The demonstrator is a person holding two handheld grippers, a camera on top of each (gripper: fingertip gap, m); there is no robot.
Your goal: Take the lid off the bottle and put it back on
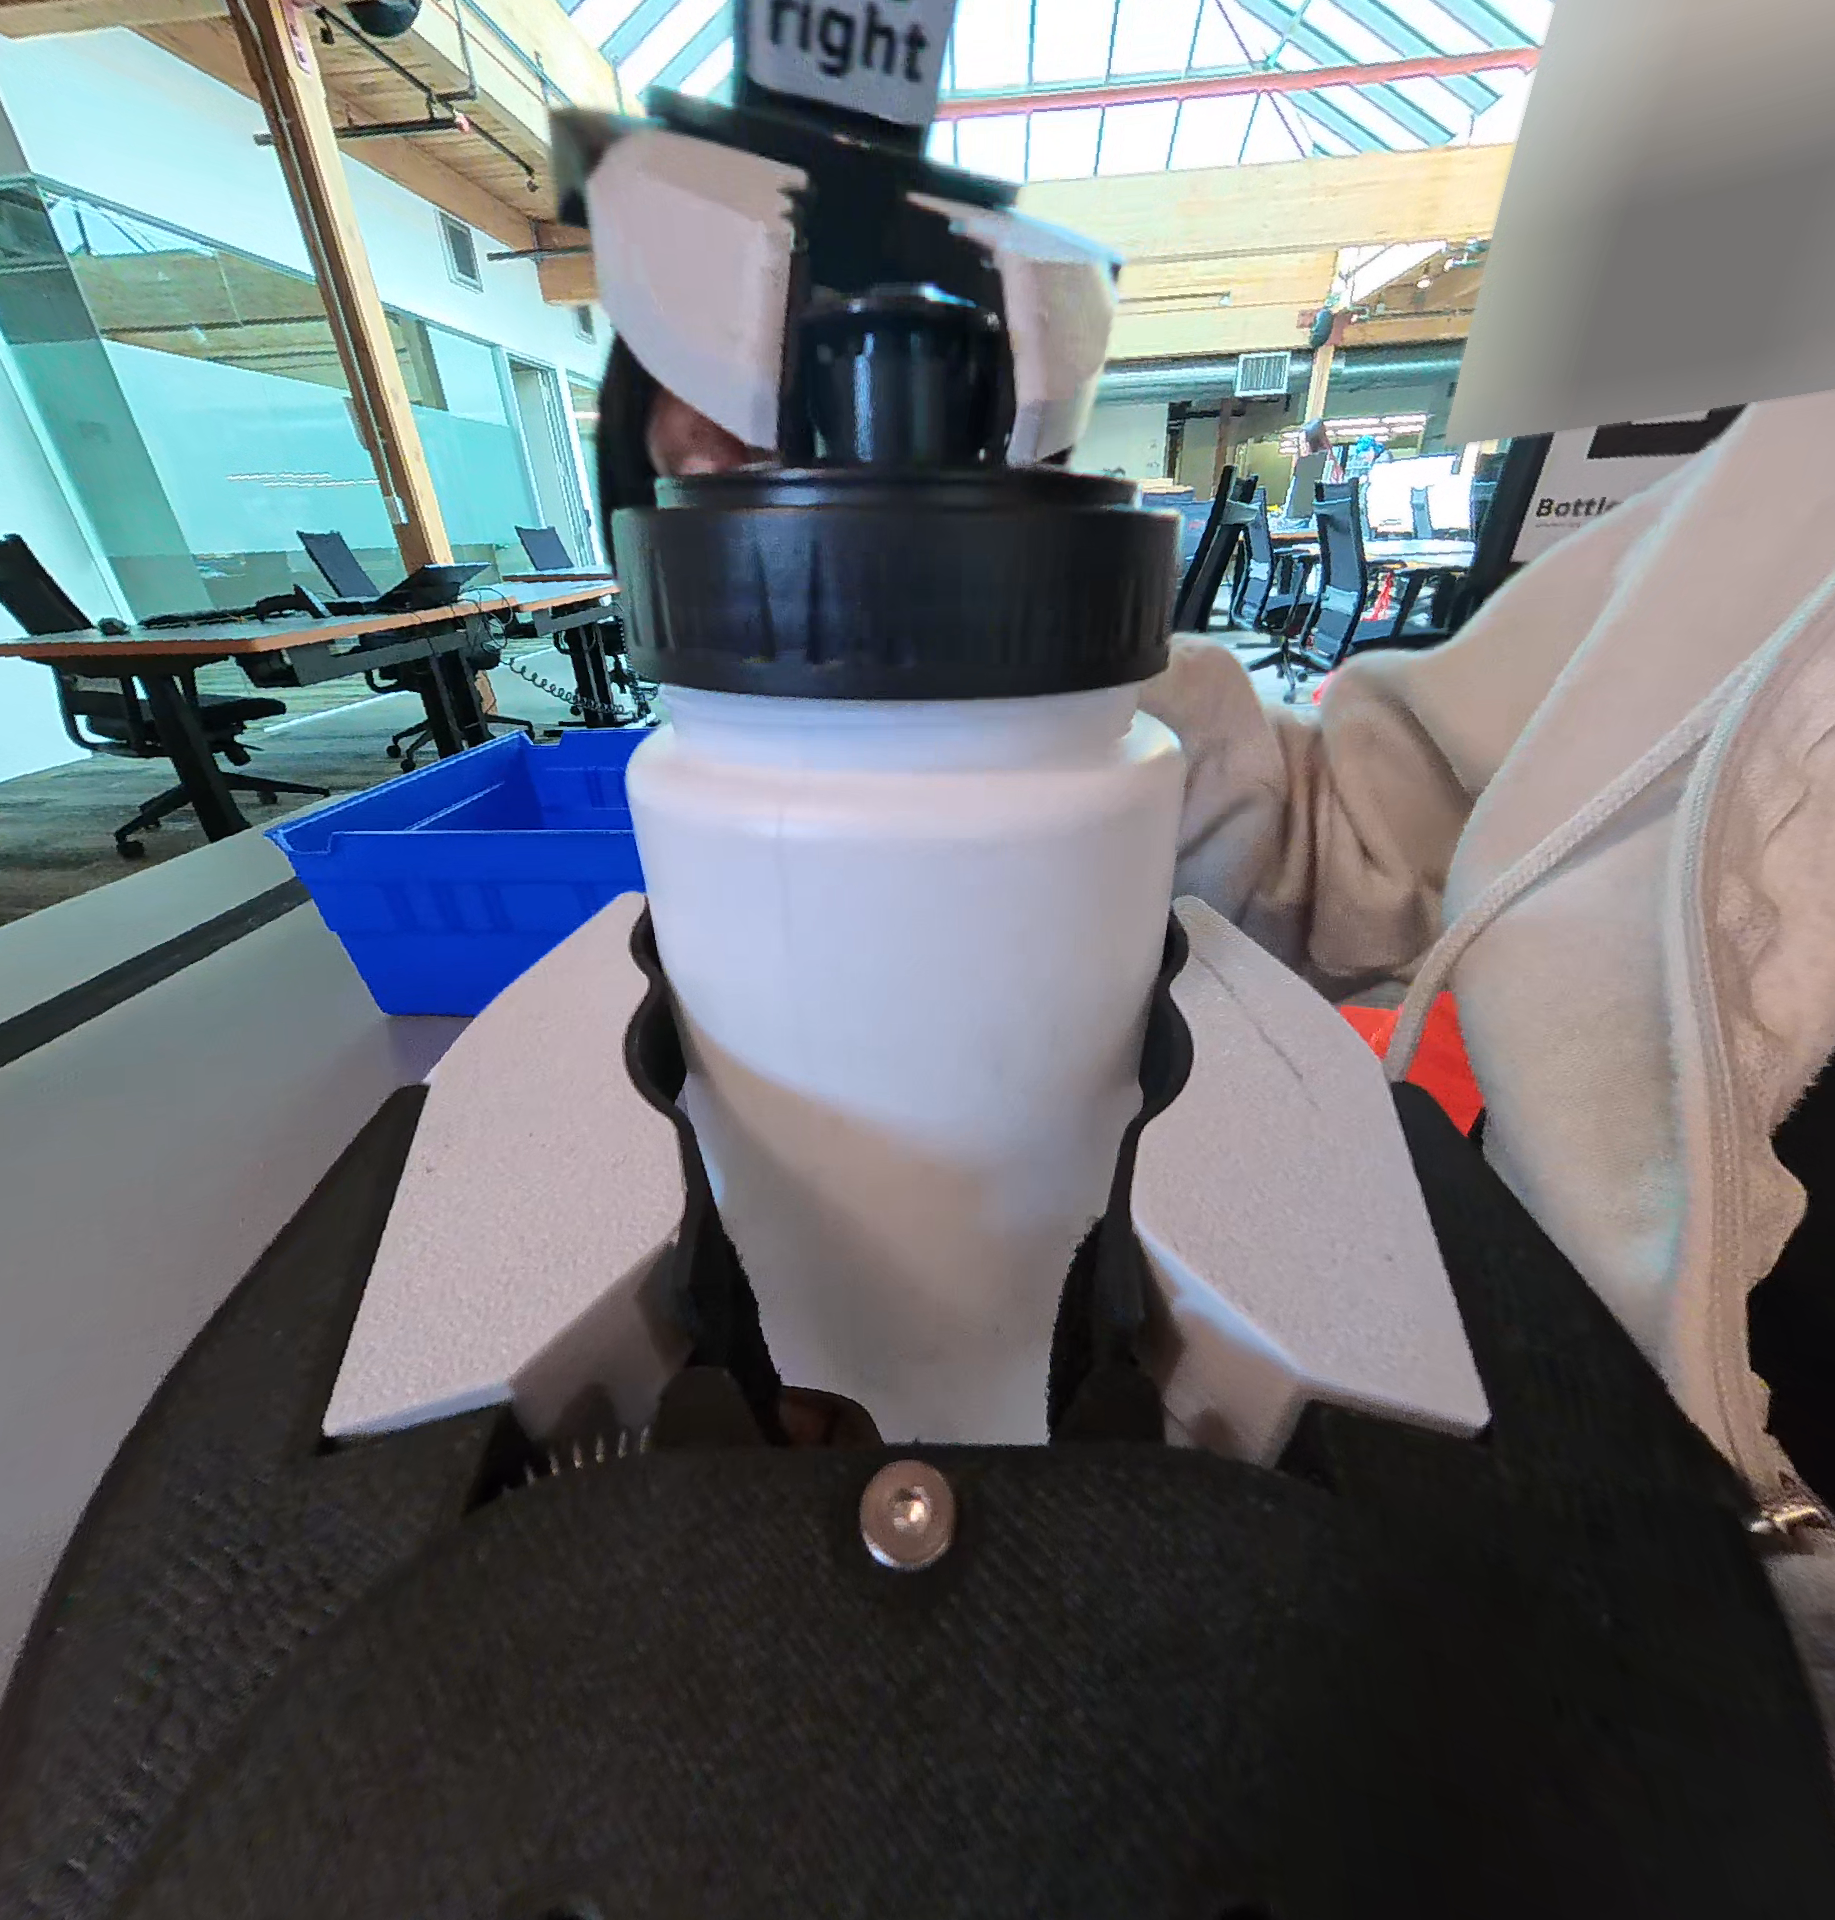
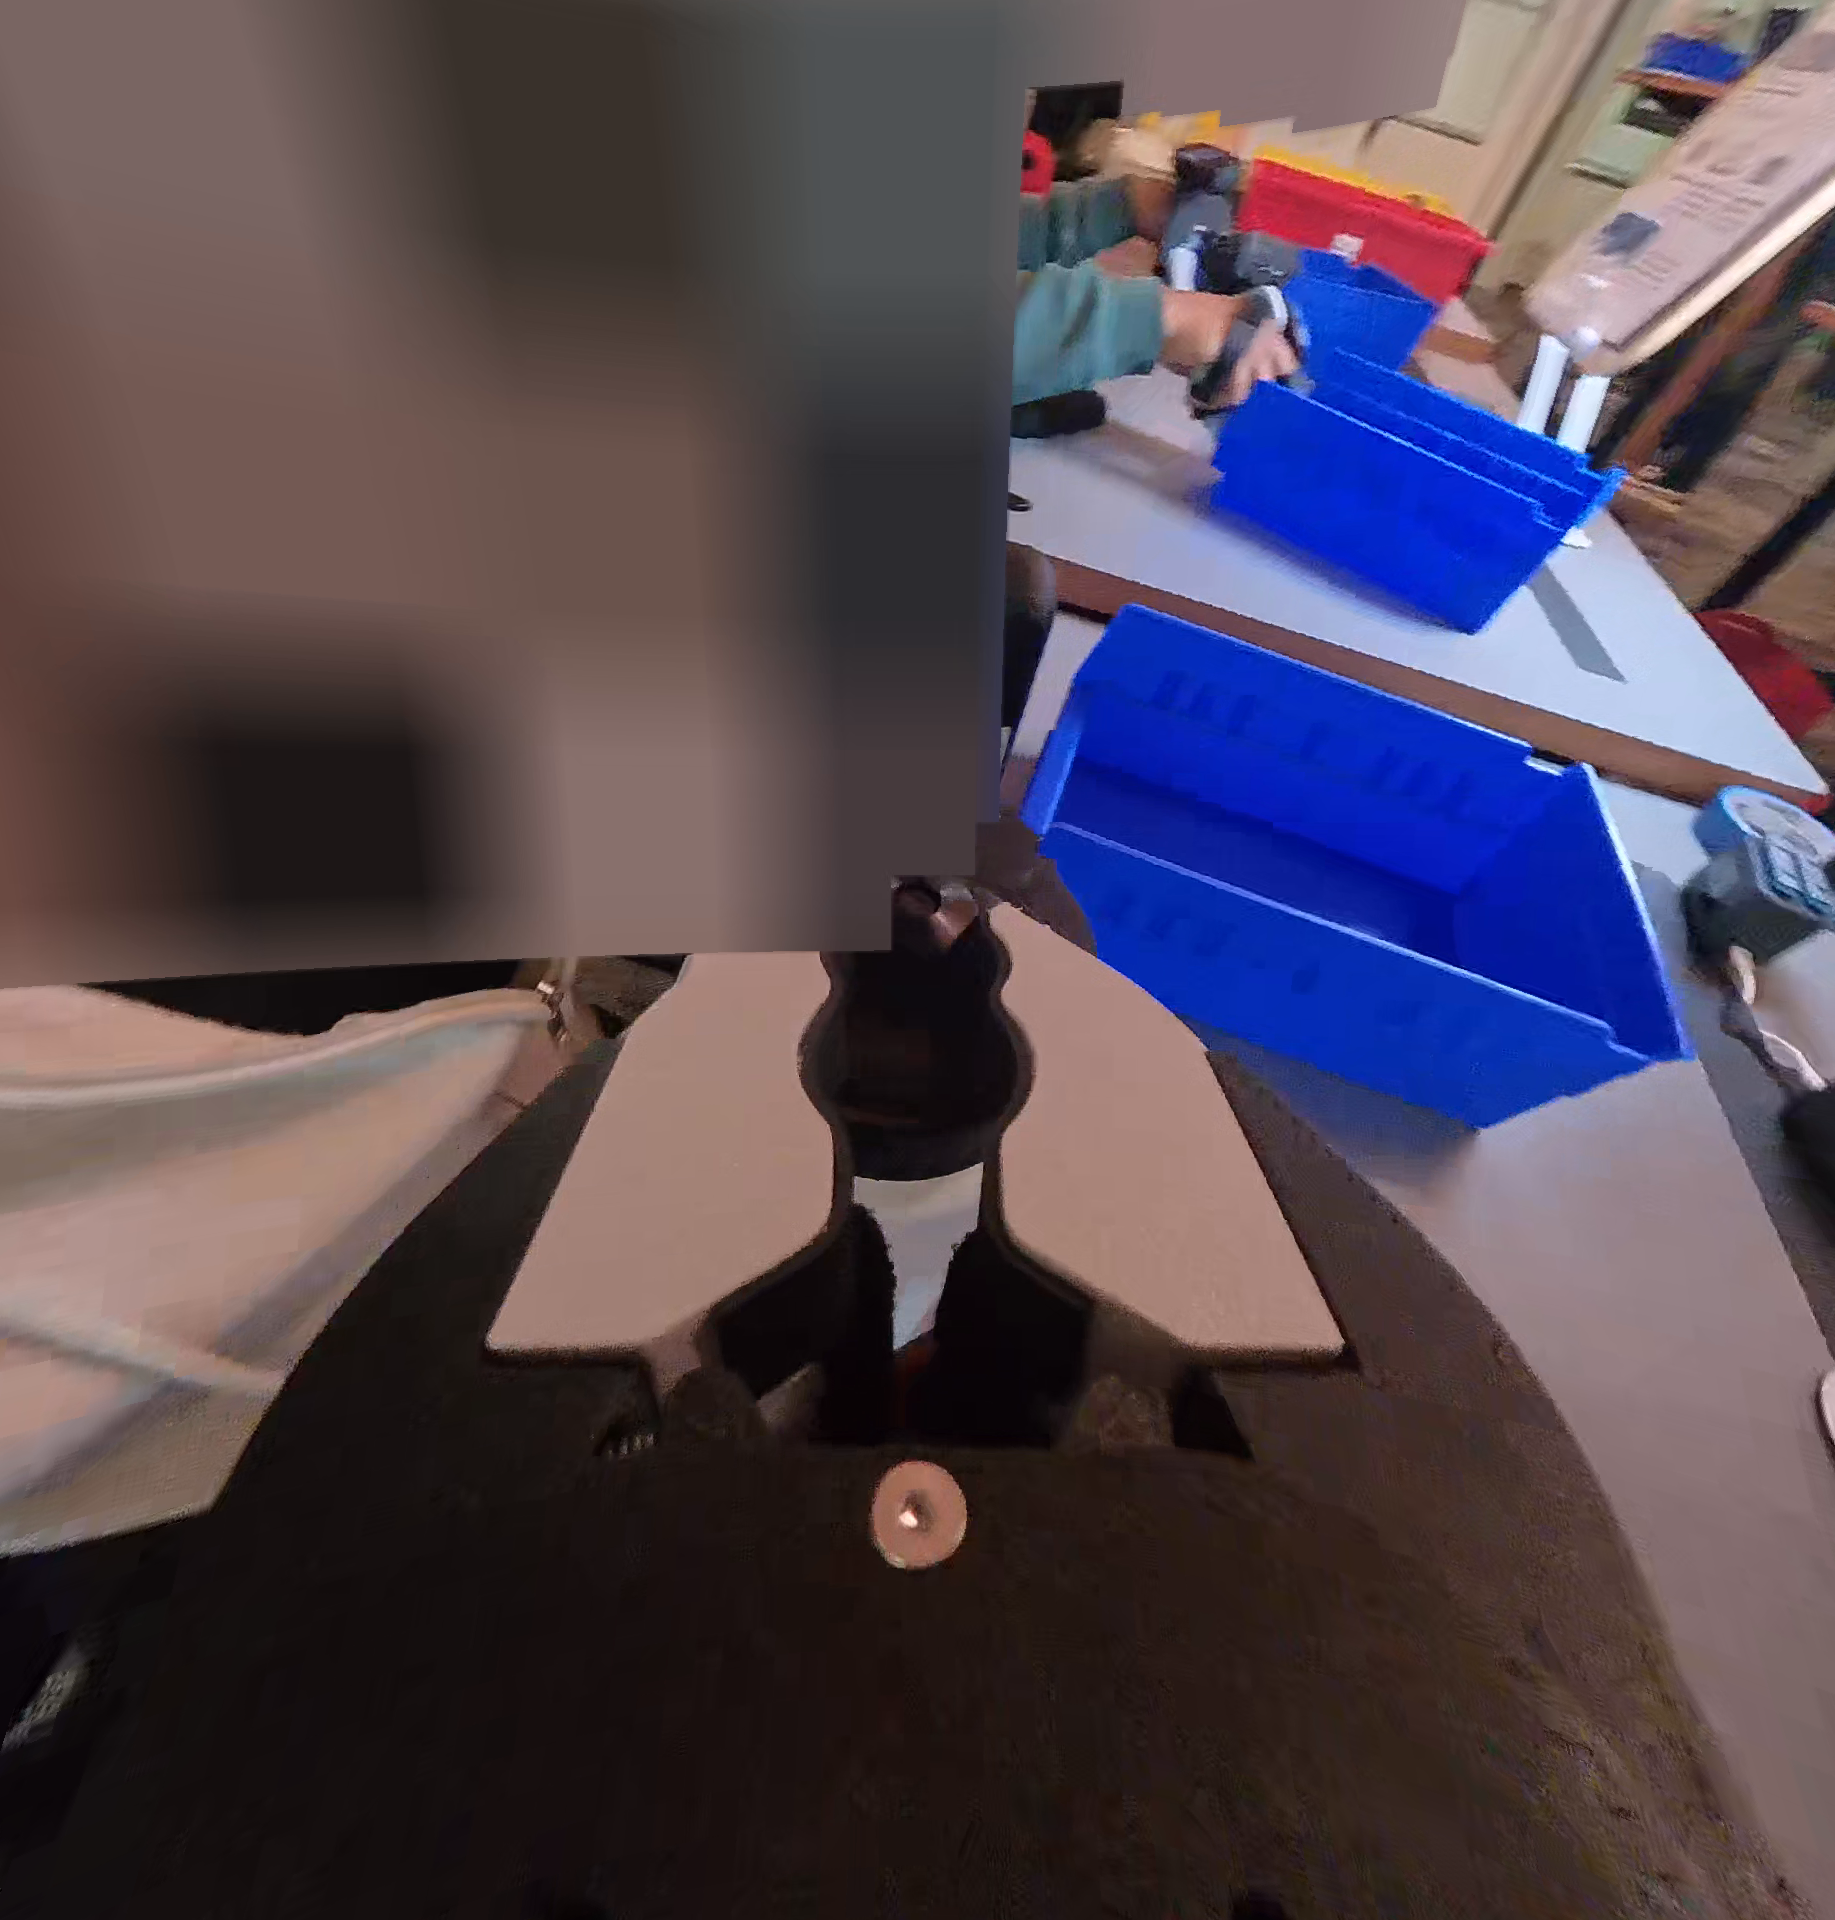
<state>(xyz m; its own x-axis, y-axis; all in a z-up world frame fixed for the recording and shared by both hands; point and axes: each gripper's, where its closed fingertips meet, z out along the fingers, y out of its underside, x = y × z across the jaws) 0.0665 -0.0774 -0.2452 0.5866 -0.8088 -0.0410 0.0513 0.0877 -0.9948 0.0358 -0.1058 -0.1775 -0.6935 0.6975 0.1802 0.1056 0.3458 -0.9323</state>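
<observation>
here left gripper (image 1: 908, 1049) clamps the bottle (image 1: 908, 935); right gripper (image 1: 897, 405) pinches lid (image 1: 897, 582).

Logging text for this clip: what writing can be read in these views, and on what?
White tag atop the right gripper: one printed word, not copied.
White sign behind the sleeve: cut off, not copied.
Slanted board: too blurred.
Bottle: none.

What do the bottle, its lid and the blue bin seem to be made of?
Bottle: probably plastic, white, opaque, smooth, with a soft sheen and a faint mould seam. Lid: likely hard black plastic, semi-matte, with moulded grip ribs around its rim. Bin: seemingly rigid blue plastic, slightly glossy, with moulded ridges on its walls.
</observation>
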